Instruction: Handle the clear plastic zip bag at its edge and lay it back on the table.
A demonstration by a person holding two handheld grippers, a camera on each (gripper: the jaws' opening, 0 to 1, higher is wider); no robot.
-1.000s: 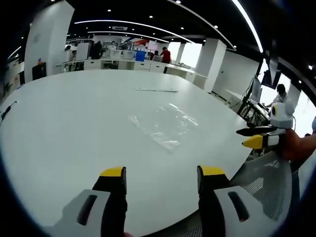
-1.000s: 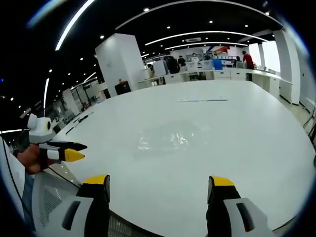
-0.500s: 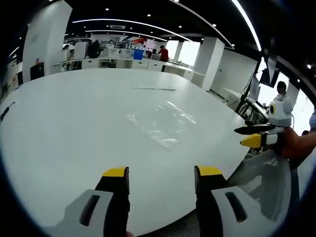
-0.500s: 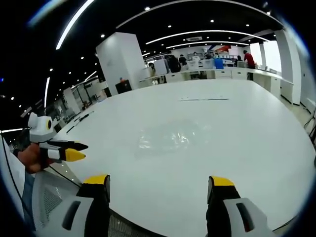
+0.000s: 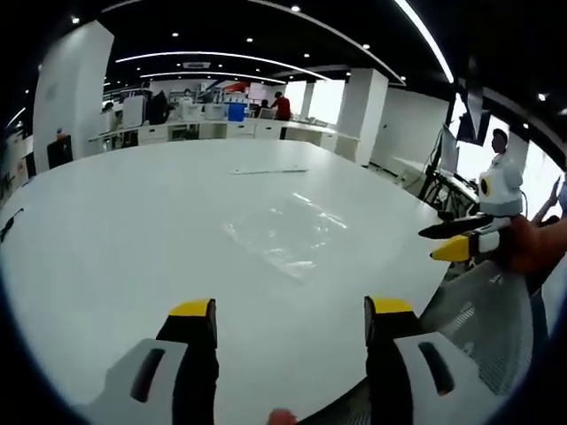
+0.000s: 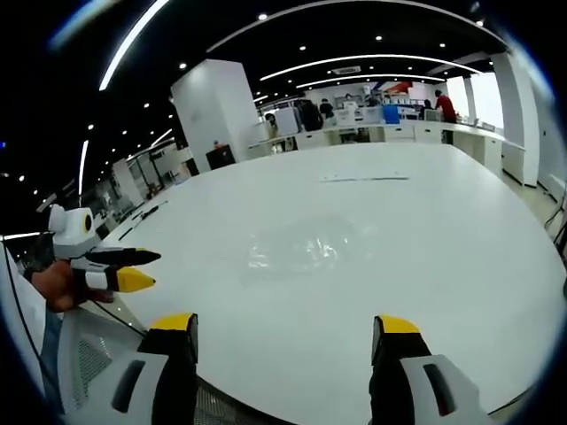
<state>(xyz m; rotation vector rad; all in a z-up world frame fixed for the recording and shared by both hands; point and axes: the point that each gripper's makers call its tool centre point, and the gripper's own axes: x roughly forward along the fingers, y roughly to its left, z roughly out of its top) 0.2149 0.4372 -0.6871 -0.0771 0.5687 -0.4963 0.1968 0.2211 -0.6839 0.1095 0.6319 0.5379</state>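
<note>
The clear plastic zip bag (image 5: 282, 235) lies flat and crinkled on the white table (image 5: 106, 239), well ahead of both grippers. It shows again as a faint glossy patch, the zip bag (image 6: 306, 250), in the right gripper view. My left gripper (image 5: 292, 310) stands open over the table's near edge, nothing between its yellow-tipped jaws. My right gripper (image 6: 283, 326) is open too, near the table's edge, with nothing in it. The right gripper (image 5: 454, 241) enters the left gripper view from the right, held in a hand. The left gripper (image 6: 124, 268) appears at the left of the right gripper view.
A long thin strip (image 5: 270, 171) lies on the table beyond the bag. A mesh chair back (image 5: 483, 310) sits below the right hand. Desks, monitors and people (image 5: 282, 104) line the far wall, with white pillars (image 6: 217, 111) around.
The left gripper view has shifted slightly and its jaws stand a little wider apart. The bag lies as before. The right gripper holds still.
</note>
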